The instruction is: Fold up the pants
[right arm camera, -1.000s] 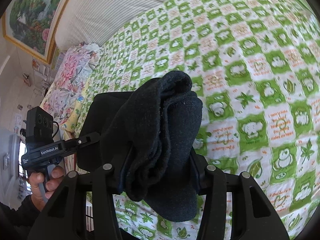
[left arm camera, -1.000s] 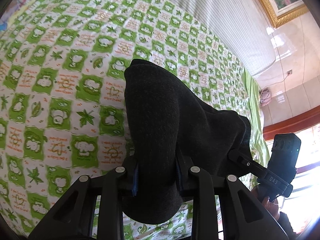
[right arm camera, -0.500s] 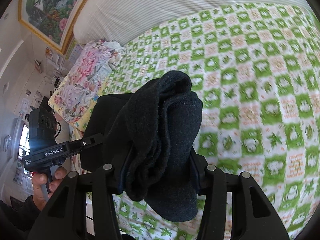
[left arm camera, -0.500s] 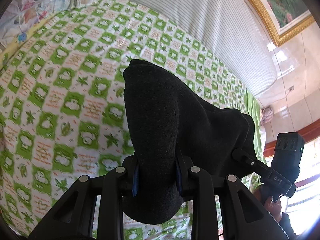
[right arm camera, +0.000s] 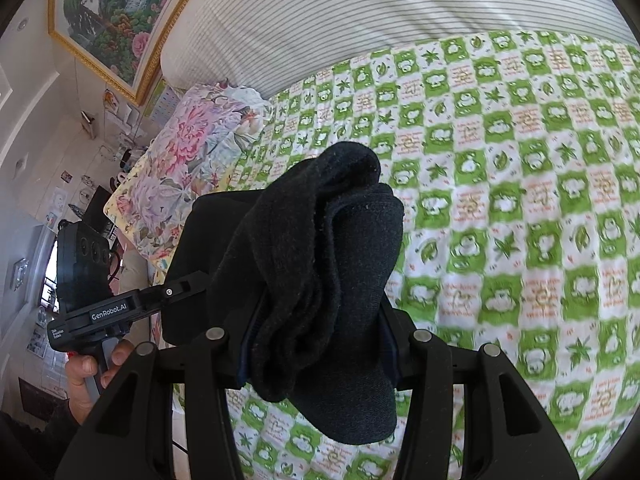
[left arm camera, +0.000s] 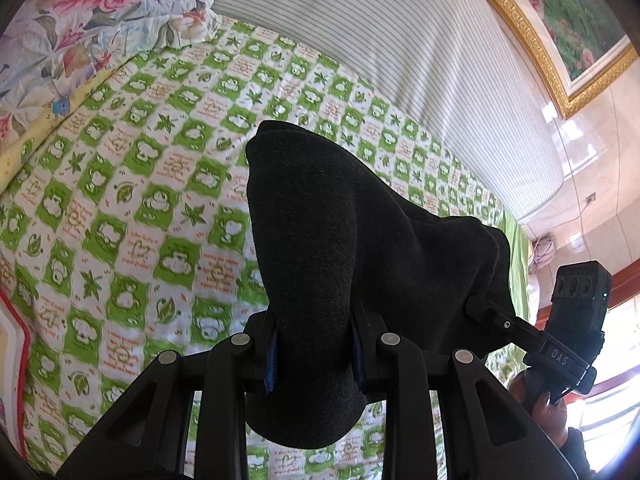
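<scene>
Left hand-held gripper clamped on a bunched fold of the black pants, blue pads pressed into the cloth on both sides. Fabric bulging ahead of the fingers in a tall hump and sagging in a rounded lobe behind them, lifted clear of the bed below. Beyond the hump, off to the right, the dark cloth stretched across to the right hand-held gripper, seen there from the side with a hand on its handle.

Right hand-held gripper likewise closed on a thick, layered wad of the same pants, several folds stacked between the fingers and a lobe drooping beneath. To its left, the cloth spanning over to the left hand-held gripper, held by the other hand.

Under and ahead of both, green-and-white checked bedspread. Farther ahead, a striped bolster; a floral pillow ahead and to the left; a gold-framed painting on the wall past it.
</scene>
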The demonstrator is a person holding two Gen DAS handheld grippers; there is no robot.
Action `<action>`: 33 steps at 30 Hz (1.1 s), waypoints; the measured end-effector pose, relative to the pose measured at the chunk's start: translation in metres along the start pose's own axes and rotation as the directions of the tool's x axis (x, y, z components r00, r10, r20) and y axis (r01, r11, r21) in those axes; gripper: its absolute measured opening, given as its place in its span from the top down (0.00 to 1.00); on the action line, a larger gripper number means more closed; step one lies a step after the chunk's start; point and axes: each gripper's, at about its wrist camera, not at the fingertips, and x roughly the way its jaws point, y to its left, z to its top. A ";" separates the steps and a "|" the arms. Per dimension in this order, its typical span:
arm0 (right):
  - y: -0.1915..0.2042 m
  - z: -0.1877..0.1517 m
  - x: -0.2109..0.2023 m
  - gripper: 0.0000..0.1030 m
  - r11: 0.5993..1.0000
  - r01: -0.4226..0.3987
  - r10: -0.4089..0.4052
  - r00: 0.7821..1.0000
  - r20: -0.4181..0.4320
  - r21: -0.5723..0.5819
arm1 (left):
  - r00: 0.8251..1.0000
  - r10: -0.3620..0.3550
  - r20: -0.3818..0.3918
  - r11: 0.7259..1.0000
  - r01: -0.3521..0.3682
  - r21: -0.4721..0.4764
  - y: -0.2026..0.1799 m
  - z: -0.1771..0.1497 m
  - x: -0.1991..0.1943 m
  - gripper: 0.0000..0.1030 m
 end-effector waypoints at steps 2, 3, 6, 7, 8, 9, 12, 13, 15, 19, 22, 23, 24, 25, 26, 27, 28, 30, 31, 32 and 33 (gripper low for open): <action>0.001 0.005 0.002 0.51 1.000 0.001 -0.001 1.000 0.001 -0.001 | 1.000 0.004 0.006 1.000 -0.004 0.000 0.001 0.005 0.002 0.74; 0.001 0.007 0.004 0.51 1.000 0.001 -0.001 1.000 0.001 0.002 | 1.000 0.006 0.008 1.000 -0.006 0.000 0.001 0.007 0.004 0.74; -0.001 0.015 0.009 0.51 1.000 -0.002 0.002 1.000 0.001 0.008 | 1.000 0.013 0.012 1.000 -0.013 -0.002 0.002 0.013 0.008 0.74; -0.002 0.018 0.013 0.51 1.000 -0.003 0.003 1.000 -0.001 0.011 | 1.000 0.015 0.011 1.000 -0.015 -0.004 0.002 0.015 0.009 0.74; -0.003 0.019 0.015 0.51 1.000 -0.004 0.004 1.000 -0.003 0.014 | 1.000 0.019 0.010 1.000 -0.019 -0.005 0.003 0.016 0.011 0.74; -0.004 0.021 0.017 0.51 1.000 -0.004 0.004 1.000 -0.005 0.015 | 1.000 0.022 0.008 1.000 -0.022 -0.007 0.004 0.018 0.013 0.74; -0.007 0.026 0.025 0.51 1.000 -0.001 0.001 1.000 -0.014 0.015 | 0.999 0.035 0.002 0.999 -0.035 -0.009 0.006 0.023 0.019 0.74; -0.008 0.028 0.027 0.51 1.000 -0.002 0.002 1.000 -0.017 0.015 | 0.999 0.039 0.000 0.999 -0.039 -0.012 0.008 0.025 0.022 0.74; -0.008 0.031 0.032 0.51 1.000 -0.002 0.002 1.000 -0.023 0.015 | 0.999 0.046 -0.003 0.999 -0.046 -0.019 0.012 0.028 0.025 0.74; -0.011 0.038 0.044 0.51 1.000 -0.007 0.008 0.999 -0.035 0.015 | 0.998 0.056 -0.009 0.998 -0.056 -0.032 0.018 0.034 0.031 0.74; -0.014 0.040 0.051 0.51 1.000 -0.011 0.012 0.999 -0.045 0.022 | 0.998 0.063 -0.010 0.997 -0.063 -0.038 0.021 0.037 0.035 0.74; -0.015 0.041 0.054 0.51 1.000 -0.011 0.013 0.999 -0.049 0.024 | 0.998 0.066 -0.011 0.997 -0.066 -0.041 0.023 0.038 0.036 0.74; -0.016 0.042 0.056 0.51 1.000 -0.012 0.013 0.999 -0.053 0.025 | 0.998 0.067 -0.013 0.997 -0.068 -0.045 0.024 0.039 0.038 0.74; -0.016 0.043 0.058 0.51 1.000 -0.013 0.015 0.998 -0.056 0.026 | 0.998 0.068 -0.014 0.996 -0.068 -0.049 0.026 0.039 0.039 0.74; -0.017 0.044 0.060 0.51 1.000 -0.014 0.016 0.998 -0.059 0.025 | 0.998 0.068 -0.014 0.996 -0.069 -0.053 0.027 0.040 0.039 0.74; -0.017 0.044 0.061 0.51 1.000 -0.015 0.017 0.998 -0.061 0.022 | 0.997 0.070 -0.015 0.996 -0.071 -0.057 0.028 0.041 0.040 0.74; -0.017 0.045 0.063 0.51 1.000 -0.017 0.018 0.998 -0.063 0.020 | 0.997 0.071 -0.015 0.996 -0.072 -0.060 0.029 0.041 0.041 0.74; -0.018 0.047 0.067 0.51 1.000 -0.021 0.022 0.997 -0.069 0.016 | 0.997 0.073 -0.017 0.995 -0.074 -0.062 0.031 0.043 0.043 0.74; -0.018 0.048 0.069 0.51 1.000 -0.022 0.023 0.997 -0.071 0.016 | 0.997 0.075 -0.017 0.995 -0.076 -0.062 0.032 0.044 0.044 0.74; -0.019 0.049 0.070 0.51 1.000 -0.023 0.024 0.997 -0.073 0.017 | 0.997 0.078 -0.016 0.995 -0.079 -0.062 0.032 0.044 0.044 0.74; -0.020 0.049 0.072 0.51 1.000 -0.025 0.026 0.997 -0.076 0.019 | 0.997 0.080 -0.017 0.995 -0.081 -0.062 0.032 0.045 0.045 0.74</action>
